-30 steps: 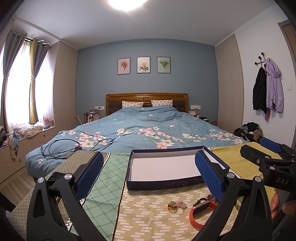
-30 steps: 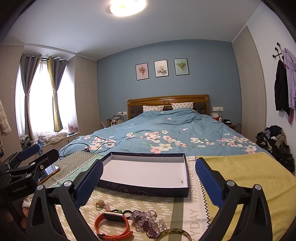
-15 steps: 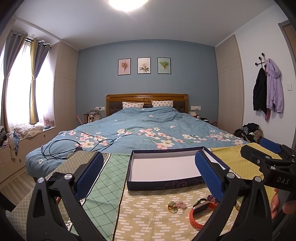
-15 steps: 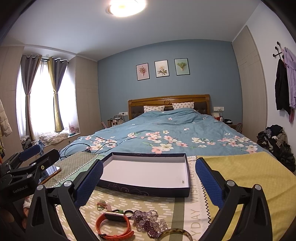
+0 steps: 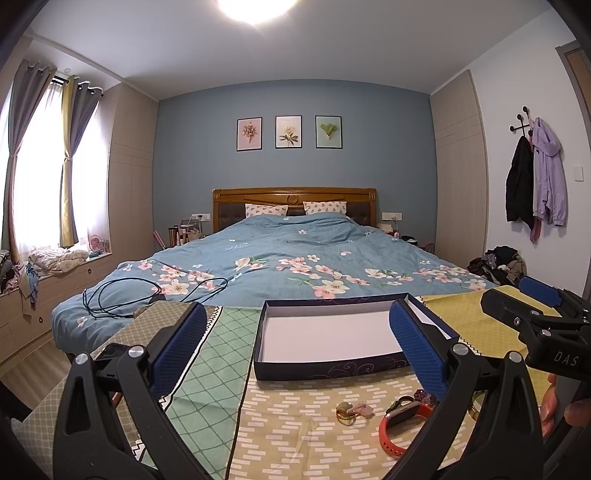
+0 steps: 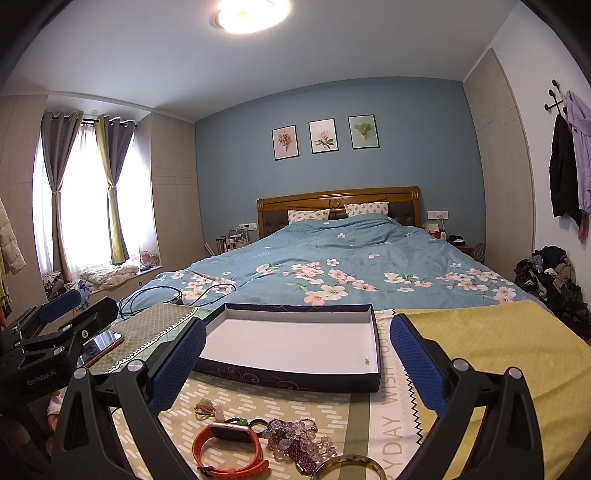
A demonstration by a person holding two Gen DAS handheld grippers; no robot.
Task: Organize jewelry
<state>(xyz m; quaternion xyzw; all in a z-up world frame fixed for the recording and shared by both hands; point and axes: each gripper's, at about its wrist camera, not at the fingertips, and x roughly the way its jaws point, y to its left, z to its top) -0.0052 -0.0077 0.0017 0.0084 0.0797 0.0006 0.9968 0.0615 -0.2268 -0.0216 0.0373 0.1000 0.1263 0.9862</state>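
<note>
Holding steady, both grippers (fingers spread) unmoved.

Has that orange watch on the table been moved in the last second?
No. The orange watch lies in the same spot before the navy box, beside the purple beads; only the camera shifted slightly.

wall (image 5: pixel 295 166): blue, three framed prints (image 5: pixel 289 132)
bed (image 5: pixel 295 254): wooden headboard, floral blue duvet
window (image 6: pixel 85 199): curtained, bright
ceiling light (image 6: pixel 251 11): on

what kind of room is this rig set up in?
A home bedroom, almost certainly: a made bed with wooden headboard, curtained window, coats on wall hooks. The jewelry sits on a cloth-covered table at the bed's foot.
</note>
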